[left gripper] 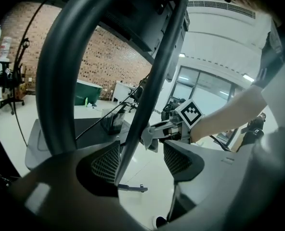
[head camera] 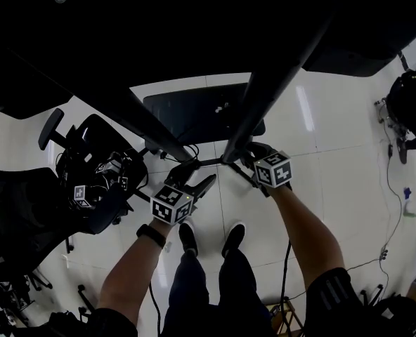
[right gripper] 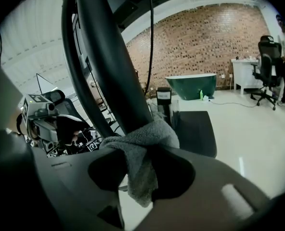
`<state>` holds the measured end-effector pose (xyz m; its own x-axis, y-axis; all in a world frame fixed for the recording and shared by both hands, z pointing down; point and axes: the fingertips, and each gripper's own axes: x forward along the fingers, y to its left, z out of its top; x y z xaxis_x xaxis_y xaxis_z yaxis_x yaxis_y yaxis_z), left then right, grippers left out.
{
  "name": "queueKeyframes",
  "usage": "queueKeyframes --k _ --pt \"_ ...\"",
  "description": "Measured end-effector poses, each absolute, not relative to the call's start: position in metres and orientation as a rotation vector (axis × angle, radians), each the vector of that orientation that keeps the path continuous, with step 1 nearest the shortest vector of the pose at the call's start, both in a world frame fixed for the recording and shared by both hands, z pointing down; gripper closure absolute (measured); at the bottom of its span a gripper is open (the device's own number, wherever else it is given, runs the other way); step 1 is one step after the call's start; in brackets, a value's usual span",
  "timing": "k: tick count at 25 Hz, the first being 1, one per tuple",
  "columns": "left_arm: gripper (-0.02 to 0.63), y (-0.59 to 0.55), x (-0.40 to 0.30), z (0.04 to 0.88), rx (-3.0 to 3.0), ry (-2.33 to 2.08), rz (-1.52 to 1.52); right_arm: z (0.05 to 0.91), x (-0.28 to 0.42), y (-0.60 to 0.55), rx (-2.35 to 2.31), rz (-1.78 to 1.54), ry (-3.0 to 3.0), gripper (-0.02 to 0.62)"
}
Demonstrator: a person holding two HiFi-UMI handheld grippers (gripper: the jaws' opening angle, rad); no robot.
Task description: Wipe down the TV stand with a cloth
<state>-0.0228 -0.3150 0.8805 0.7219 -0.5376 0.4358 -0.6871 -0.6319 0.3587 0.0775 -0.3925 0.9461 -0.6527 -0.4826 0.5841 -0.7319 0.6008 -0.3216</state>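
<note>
— Where is the cloth [right gripper: 141, 153]?
— Clamped in the right gripper [right gripper: 138, 177] and pressed low against the right-hand upright [right gripper: 111, 71] of the TV stand [head camera: 187, 118].
— And the left gripper [left gripper: 141, 161]?
— Its jaws stand apart; another upright [left gripper: 152, 85] runs between them, unpinched.
— Which way to wipe?
— Along the bar, I'd judge, since it slants up and away from the right gripper.

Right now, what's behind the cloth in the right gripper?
Black TV-stand pole, right against the grey cloth. The contact patch is covered; the pole's foot is hidden by the right gripper.
</note>
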Motion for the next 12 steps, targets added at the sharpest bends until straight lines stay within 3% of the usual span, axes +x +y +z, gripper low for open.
queueKeyframes --k 9,12 --pt "0.299 -0.304 -0.019 0.921 2.366 -0.914 0.418 1.004 0.075 -0.390 0.993 0.846 -2.298 0.466" --pt "0.299 -0.301 -0.018 0.921 2.366 -0.909 0.428 1.001 0.074 -0.389 1.019 0.842 -2.300 0.509"
